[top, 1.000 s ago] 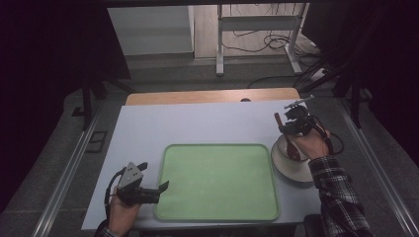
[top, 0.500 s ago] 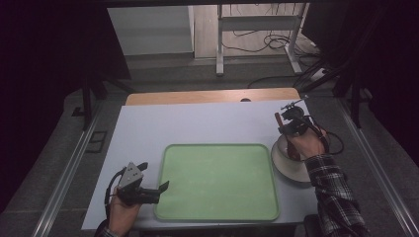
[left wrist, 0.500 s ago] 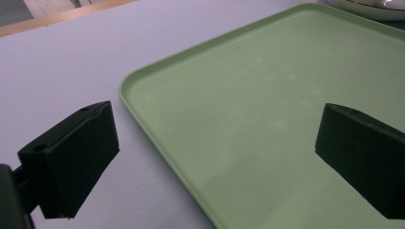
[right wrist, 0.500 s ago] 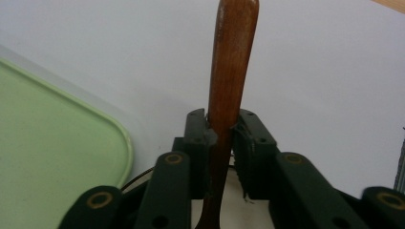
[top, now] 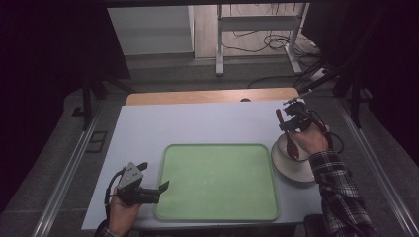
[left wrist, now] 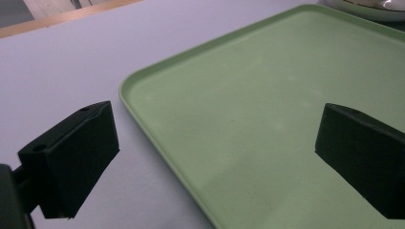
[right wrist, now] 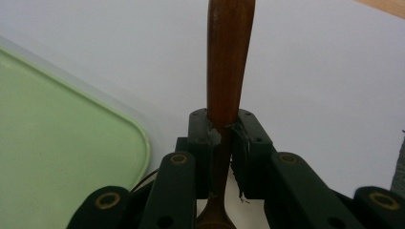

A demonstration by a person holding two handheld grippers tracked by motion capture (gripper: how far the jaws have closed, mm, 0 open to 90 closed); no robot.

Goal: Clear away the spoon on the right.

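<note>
A brown wooden spoon [top: 291,147] stands over the white bowl [top: 291,170] at the table's right, handle pointing away and up. My right gripper [top: 288,128] is shut on its handle. In the right gripper view the pads [right wrist: 205,129] clamp the spoon [right wrist: 228,57] near its neck; the jaws have just been closing on it. My left gripper [top: 160,187] rests open at the green tray's [top: 217,182] front left edge. In the left gripper view its jaws straddle the tray's rim [left wrist: 143,109] with nothing between them [left wrist: 215,157].
The pale table top [top: 197,123] lies bare behind the tray. A wooden board [top: 212,96] runs along the far edge. The bowl's rim [left wrist: 372,9] shows beyond the tray. Cables and a metal stand [top: 220,39] sit on the floor beyond.
The right hand stays over the bowl's far side with the spoon, hardly shifted. The left hand has not moved.
</note>
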